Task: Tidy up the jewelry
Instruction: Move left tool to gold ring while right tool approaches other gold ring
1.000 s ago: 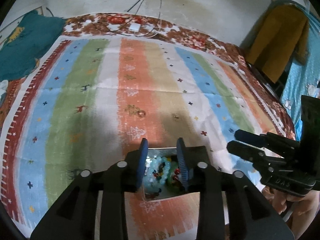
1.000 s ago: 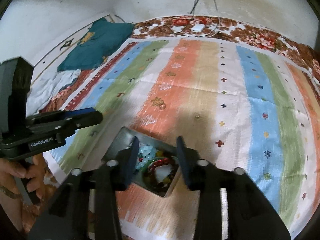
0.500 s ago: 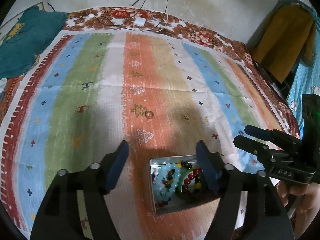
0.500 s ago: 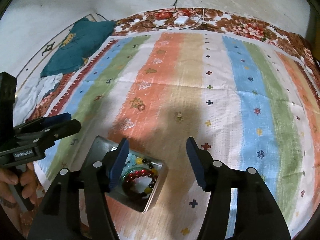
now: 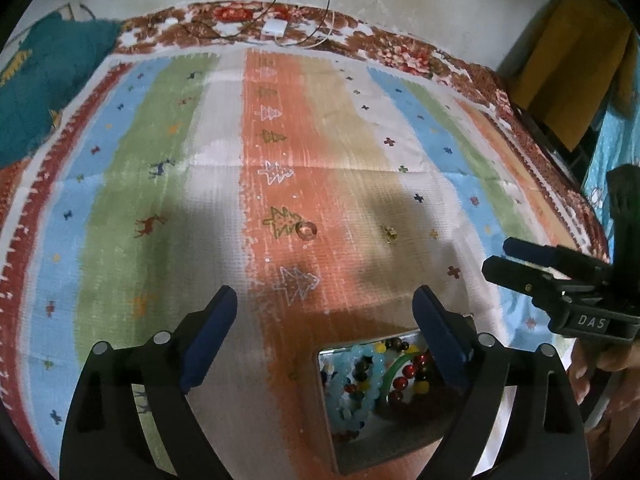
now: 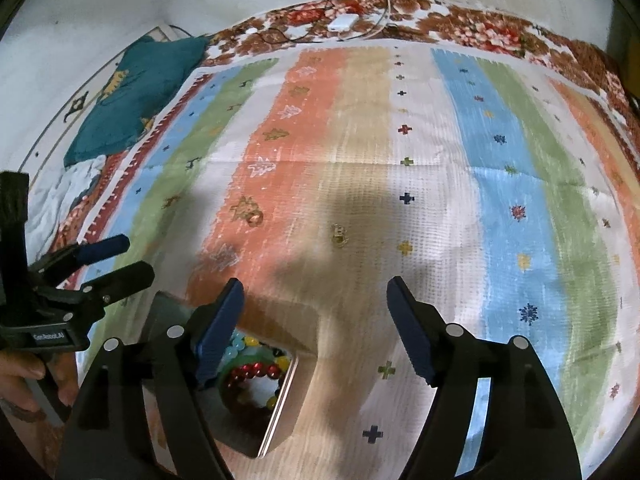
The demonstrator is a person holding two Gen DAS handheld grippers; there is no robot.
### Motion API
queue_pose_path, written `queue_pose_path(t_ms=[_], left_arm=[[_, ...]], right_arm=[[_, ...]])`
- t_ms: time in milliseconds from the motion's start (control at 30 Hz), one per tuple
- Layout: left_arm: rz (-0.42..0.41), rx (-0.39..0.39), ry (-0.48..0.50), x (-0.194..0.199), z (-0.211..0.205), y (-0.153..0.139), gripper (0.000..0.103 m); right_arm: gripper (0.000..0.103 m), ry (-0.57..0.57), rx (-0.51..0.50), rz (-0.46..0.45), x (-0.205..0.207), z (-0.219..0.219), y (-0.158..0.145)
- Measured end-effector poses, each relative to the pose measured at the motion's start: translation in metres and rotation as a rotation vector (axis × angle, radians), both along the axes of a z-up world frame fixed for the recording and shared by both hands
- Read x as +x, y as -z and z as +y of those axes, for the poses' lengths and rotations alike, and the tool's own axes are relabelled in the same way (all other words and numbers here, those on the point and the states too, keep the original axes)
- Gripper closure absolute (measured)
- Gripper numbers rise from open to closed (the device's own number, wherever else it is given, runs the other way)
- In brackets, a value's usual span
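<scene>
1. My left gripper (image 5: 324, 332): jaws spread wide, holding nothing, hovering over the striped cloth (image 5: 160, 184), its right finger just above the tin's near corner.
2. Ring (image 5: 307, 231): small, thin, pale hoop lying flat on the orange stripe beside a tree motif, well apart from the tin. I judge it light, stiff and slippery. Best taken across its outer rim with the jaws nearly closed, pressing slightly into the soft cloth.
3. Second small piece (image 5: 389, 233): gold-coloured, on the tan stripe to the right of the ring. Too small to tell its kind. Likely light and easily flicked; I would pinch it from above.
4. Metal tin (image 5: 326, 408): shallow, open, holding beaded bracelets (image 5: 360, 376) in pale blue, red and yellow, plus a green bangle. Beads roll, and I judge the strands flexible.
5. My right gripper (image 6: 316, 328): jaws wide apart, empty, near the tin (image 6: 280, 408).
</scene>
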State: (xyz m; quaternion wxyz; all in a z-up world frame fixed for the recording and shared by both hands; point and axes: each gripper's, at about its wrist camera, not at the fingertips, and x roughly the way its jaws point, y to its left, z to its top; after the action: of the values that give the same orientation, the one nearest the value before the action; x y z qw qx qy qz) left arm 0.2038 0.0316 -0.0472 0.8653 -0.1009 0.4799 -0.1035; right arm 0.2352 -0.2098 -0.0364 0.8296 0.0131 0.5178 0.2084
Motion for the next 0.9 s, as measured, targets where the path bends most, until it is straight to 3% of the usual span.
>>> queue_pose_path(t_ms=[233, 900], left_arm=[[0.03, -0.055, 0.007, 0.015, -0.001, 0.009, 0.015], [0.082, -0.055, 0.038, 0.052, -0.001, 0.029, 0.015]], right_arm=[[0.029, 0.007, -0.005, 0.044, 0.017, 0.005, 0.018], [0.029, -0.003, -0.02, 0.058, 0.042, 0.014, 0.042]])
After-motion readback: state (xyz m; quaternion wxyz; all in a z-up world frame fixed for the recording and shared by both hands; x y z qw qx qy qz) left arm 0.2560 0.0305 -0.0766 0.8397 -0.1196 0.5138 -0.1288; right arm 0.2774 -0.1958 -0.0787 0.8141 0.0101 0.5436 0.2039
